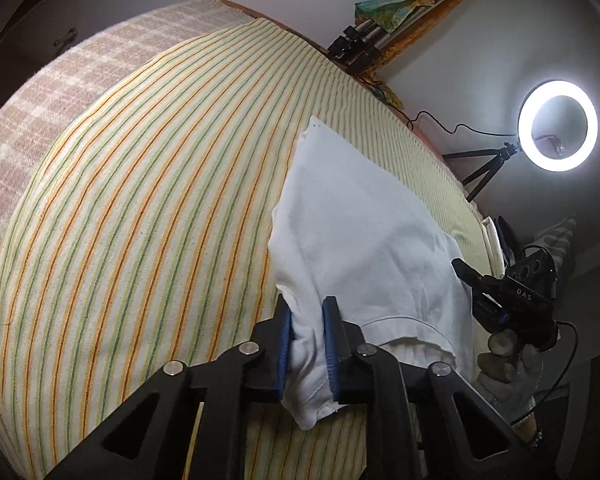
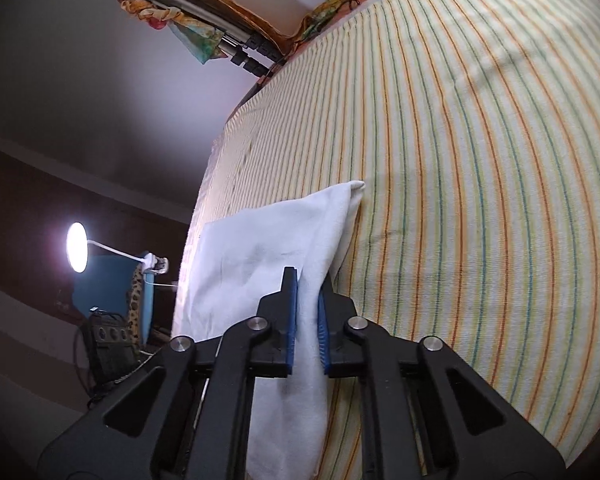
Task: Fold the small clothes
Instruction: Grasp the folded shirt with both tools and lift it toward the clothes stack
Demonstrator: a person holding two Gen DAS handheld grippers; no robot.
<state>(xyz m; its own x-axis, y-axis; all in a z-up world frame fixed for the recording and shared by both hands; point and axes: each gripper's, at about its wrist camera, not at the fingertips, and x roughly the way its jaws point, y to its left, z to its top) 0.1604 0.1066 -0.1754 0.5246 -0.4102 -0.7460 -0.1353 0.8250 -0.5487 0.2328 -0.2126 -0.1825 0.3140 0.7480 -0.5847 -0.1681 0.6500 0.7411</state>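
A small white garment (image 1: 360, 236) hangs lifted above the striped bed sheet (image 1: 140, 208), its far corner touching the sheet. My left gripper (image 1: 307, 312) is shut on a bunched hem corner of it. In the left wrist view my right gripper (image 1: 476, 280) holds the garment's other near edge at the right. In the right wrist view the white garment (image 2: 260, 252) stretches from the jaws toward the sheet (image 2: 480, 200), and my right gripper (image 2: 308, 292) is shut on its edge between the blue pads.
A bright ring light (image 1: 557, 125) on a tripod stands beyond the bed's right edge. A folded tripod with colourful cloth (image 1: 384, 24) leans at the wall. A checked blanket (image 1: 60, 92) lies at the far left. A lamp (image 2: 77, 247) and blue chair (image 2: 112, 284) stand left of the bed.
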